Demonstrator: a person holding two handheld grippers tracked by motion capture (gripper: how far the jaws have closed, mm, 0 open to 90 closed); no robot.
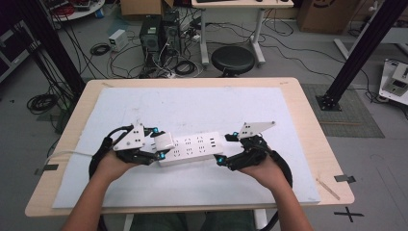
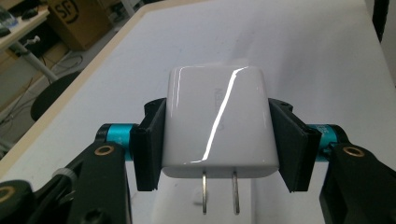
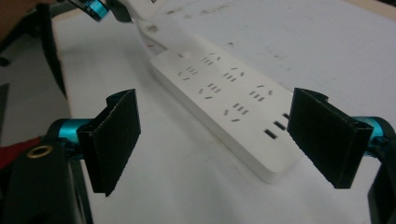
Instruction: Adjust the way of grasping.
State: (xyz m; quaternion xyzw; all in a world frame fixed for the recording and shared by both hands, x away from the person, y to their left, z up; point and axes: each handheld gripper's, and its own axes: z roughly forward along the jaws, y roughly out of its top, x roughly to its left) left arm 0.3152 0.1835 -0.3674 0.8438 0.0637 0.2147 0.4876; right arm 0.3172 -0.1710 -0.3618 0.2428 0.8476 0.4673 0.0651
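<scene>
Left gripper [image 2: 218, 149] fingers pinch a white charger [image 2: 218, 121], prongs toward the power strip [image 1: 195, 148], likely for plugging in; right gripper [image 3: 224, 140] fingers spread around the strip's end.

The high view looks forward and down over the tabletop [image 1: 308, 120], while both gripper views sit close, sharing the power strip [image 1: 195, 148].

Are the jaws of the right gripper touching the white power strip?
Apart. In the right gripper view, the right gripper stands open and the power strip lies between its pads with white mat showing on both sides.
</scene>
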